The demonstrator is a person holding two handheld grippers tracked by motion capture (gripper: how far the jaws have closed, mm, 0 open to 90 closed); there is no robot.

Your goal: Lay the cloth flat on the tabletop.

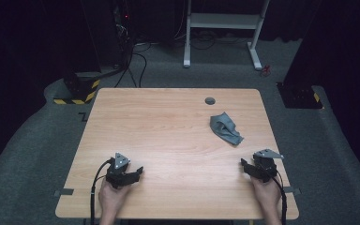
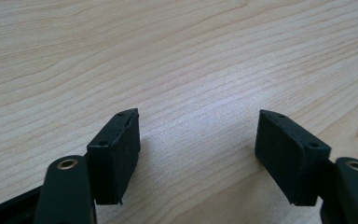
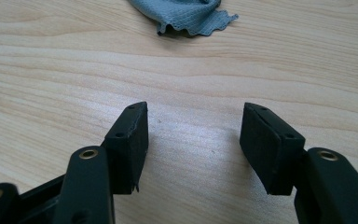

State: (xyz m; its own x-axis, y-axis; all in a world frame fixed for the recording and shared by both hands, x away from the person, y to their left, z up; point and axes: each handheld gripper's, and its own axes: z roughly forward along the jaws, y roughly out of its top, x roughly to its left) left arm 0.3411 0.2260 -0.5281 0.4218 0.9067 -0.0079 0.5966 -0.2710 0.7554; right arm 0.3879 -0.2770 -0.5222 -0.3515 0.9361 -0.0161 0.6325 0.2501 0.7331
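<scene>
We rest both tools near the front edge of the light wooden table (image 1: 168, 122), and the thing nearest our reach is the crumpled grey-blue microfibre cloth (image 1: 225, 128) lying on the right half of the top, just in front of the small round grey grommet (image 1: 210, 101) set into the wood. Our left gripper (image 1: 138, 171) sits at the near left with its jaws spread wide and nothing between them; in the left gripper view (image 2: 198, 140) there is bare wood grain between the black pads (image 2: 121, 149). Our right gripper (image 1: 243, 164) sits at the near right, equally wide and empty, and it is the closer one to the cloth, though still apart from it. We judge the cloth light, soft and limp, likely to drape and sag once lifted and not at all fragile; a raised fold or the wavy hem looks like the best place to pinch, since flat fabric may slip from the pads. The right gripper view (image 3: 193, 135) gives us the cloth's (image 3: 186, 14) waffle-like weave and rippled edge, which the high view blurs, while the high view alone gives the cloth's whole outline and its place relative to both hands.
</scene>
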